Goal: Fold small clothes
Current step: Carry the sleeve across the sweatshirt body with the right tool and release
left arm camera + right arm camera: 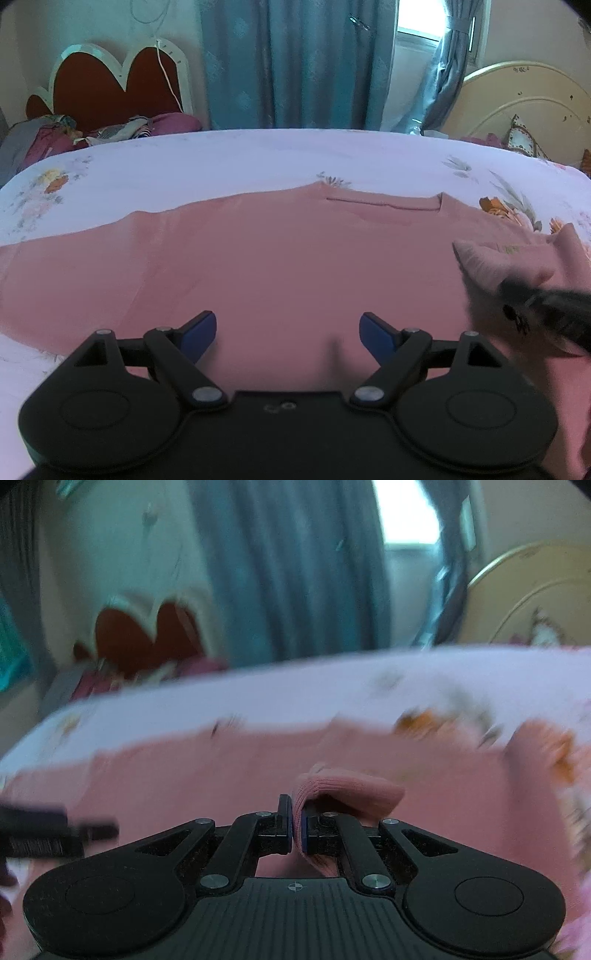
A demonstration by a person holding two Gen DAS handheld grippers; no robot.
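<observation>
Blurring pink garment [343,790] beyond right gripper [295,830]

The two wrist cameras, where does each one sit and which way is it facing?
Left wrist: on the left tongs, angled down over the pink garment; its open blue pads show, and the right tongs enter at right.
Right wrist: on the right tongs, shut on a pink fold; blurred.
Shared: garment, floral sheet, teal curtain, red headboard.
</observation>
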